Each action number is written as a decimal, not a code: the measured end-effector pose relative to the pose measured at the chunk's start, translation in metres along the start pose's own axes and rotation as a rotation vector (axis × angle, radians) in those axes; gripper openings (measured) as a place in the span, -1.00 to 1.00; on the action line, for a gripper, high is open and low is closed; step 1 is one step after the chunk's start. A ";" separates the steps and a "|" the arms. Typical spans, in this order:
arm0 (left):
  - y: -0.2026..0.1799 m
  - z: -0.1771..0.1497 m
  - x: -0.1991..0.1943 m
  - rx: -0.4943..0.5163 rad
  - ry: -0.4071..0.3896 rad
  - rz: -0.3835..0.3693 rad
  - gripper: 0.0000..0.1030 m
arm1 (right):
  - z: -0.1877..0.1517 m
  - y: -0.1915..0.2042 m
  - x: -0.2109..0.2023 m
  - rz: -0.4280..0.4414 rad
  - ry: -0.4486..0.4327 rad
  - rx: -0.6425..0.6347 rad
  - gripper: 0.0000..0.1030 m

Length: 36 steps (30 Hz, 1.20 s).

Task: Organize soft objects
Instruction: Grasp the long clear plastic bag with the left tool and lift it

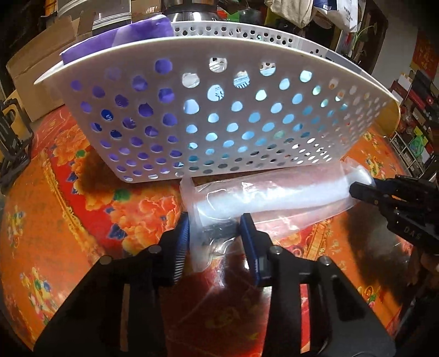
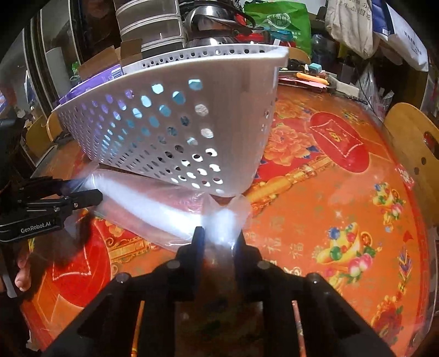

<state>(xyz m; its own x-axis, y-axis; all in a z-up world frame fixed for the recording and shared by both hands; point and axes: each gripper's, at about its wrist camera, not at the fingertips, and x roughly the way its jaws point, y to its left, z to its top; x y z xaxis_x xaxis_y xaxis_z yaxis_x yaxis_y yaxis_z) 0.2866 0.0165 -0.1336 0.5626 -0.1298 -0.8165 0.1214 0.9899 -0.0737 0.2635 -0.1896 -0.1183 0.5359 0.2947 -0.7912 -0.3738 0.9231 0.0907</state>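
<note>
A clear plastic bag [image 1: 263, 197] holding a soft white roll lies along the front of a white perforated basket [image 1: 208, 82] on the red and orange floral table. My left gripper [image 1: 215, 230] has its blue pads on either side of the bag's left end, part closed on it. My right gripper [image 2: 218, 237] grips the bag's [image 2: 164, 203] other end; it also shows in the left wrist view [image 1: 365, 192]. The left gripper shows at the left edge of the right wrist view [image 2: 85, 197]. The basket [image 2: 192, 90] holds purple and light blue soft packs.
A cardboard box [image 1: 35, 71] stands behind the basket's left end. A kettle [image 2: 211, 24], stacked containers and a green bag [image 2: 282, 22] crowd the far table edge. A wooden chair back [image 2: 414, 148] stands at the right. Shelves of boxes [image 1: 417, 109] line the right.
</note>
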 end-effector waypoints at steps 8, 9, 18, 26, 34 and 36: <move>-0.005 -0.015 -0.016 0.000 -0.043 -0.011 -0.63 | -0.009 0.010 -0.014 -0.006 -0.045 -0.025 -0.75; -0.006 -0.016 -0.018 0.000 -0.049 -0.013 -0.65 | -0.010 0.011 -0.017 -0.006 -0.052 -0.030 -0.75; 0.000 -0.039 -0.045 -0.008 -0.094 -0.046 -0.69 | -0.017 0.021 -0.039 0.030 -0.101 -0.037 -0.76; 0.018 -0.054 -0.071 -0.032 -0.152 -0.059 -0.70 | -0.020 0.037 -0.059 0.043 -0.146 -0.062 -0.76; 0.025 -0.054 -0.115 -0.035 -0.241 -0.071 -0.71 | -0.019 0.046 -0.084 0.049 -0.198 -0.076 -0.76; 0.024 -0.053 -0.128 -0.032 -0.264 -0.072 -0.71 | -0.018 0.048 -0.092 0.049 -0.213 -0.079 -0.76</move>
<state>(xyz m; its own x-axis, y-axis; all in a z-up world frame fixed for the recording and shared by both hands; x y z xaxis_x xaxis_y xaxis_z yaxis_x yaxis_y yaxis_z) 0.1743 0.0600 -0.0614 0.7479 -0.2063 -0.6309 0.1454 0.9783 -0.1476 0.1828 -0.1769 -0.0520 0.6602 0.3916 -0.6409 -0.4567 0.8868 0.0714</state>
